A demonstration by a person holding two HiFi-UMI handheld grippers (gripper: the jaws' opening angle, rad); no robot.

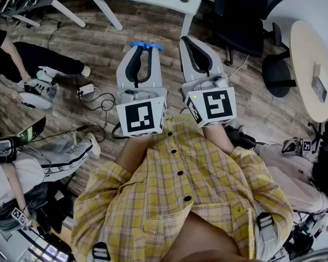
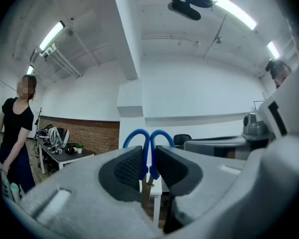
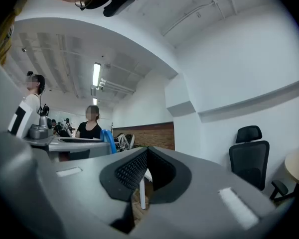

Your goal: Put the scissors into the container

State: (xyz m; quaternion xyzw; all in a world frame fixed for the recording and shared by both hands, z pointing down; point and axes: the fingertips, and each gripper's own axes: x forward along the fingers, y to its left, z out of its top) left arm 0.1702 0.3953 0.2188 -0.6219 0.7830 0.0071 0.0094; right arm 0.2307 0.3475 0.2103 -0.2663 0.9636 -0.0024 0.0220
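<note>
The left gripper (image 1: 145,52) pinches the scissors (image 2: 148,148) between its jaws, the blue handle loops poking out toward 12 o'clock. Just beside it, at its 3 o'clock, the right gripper (image 3: 147,164) has its jaws pressed together, with nothing between them.

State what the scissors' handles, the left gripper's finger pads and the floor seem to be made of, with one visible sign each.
Scissors handles: probably plastic, smooth, evenly blue, slightly glossy loops. Pads on the left gripper fingers: likely rubber, matte black with a fine grid texture. Floor: wood or wood-look laminate, brown grained planks; which one cannot be told.
</note>
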